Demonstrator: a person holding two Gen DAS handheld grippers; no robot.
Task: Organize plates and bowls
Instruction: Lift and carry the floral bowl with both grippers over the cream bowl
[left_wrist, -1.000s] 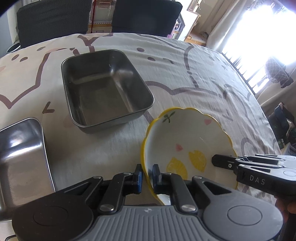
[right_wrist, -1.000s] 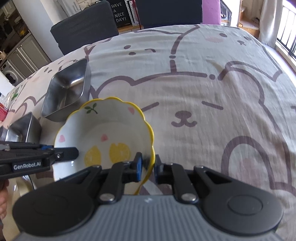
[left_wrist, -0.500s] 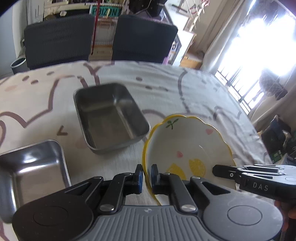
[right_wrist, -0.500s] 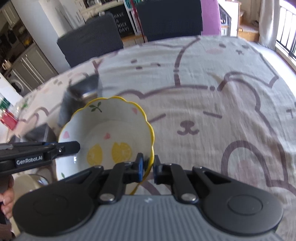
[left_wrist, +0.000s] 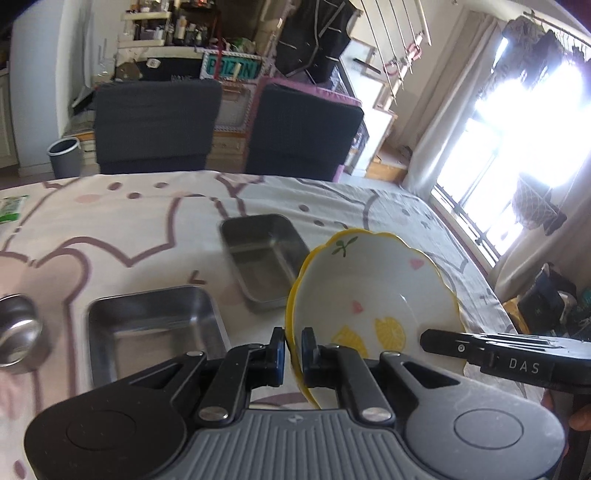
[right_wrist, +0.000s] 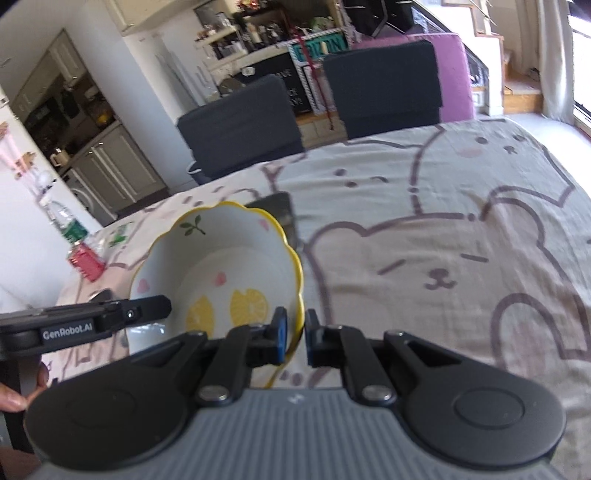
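Lettering: "DAS" on right gripper (left_wrist: 436, 341), "GenRobot.AI" on left gripper (right_wrist: 162, 306). Both clamp opposite rims of the bowl (left_wrist: 373, 291), held above the table (right_wrist: 461, 229). Only the left view shows both trays (left_wrist: 151, 325), mid-table, and a steel cup (left_wrist: 18, 336) at the left edge.

White yellow-rimmed lemon-print bowl (left_wrist: 373, 291), silver trays (left_wrist: 151, 325), bear-print tablecloth (right_wrist: 443, 229)

bowl (left_wrist: 373, 291): glossy glazed ceramic, smooth | two rectangular trays (left_wrist: 155, 325): brushed metal, dull sheen | tablecloth (right_wrist: 461, 229): soft matt cloth, lightly wrinkled | gripper bodies (left_wrist: 295, 435): matt black plastic, ribbed grey rubbery panel | chair backs (left_wrist: 155, 125): dark woven fabric
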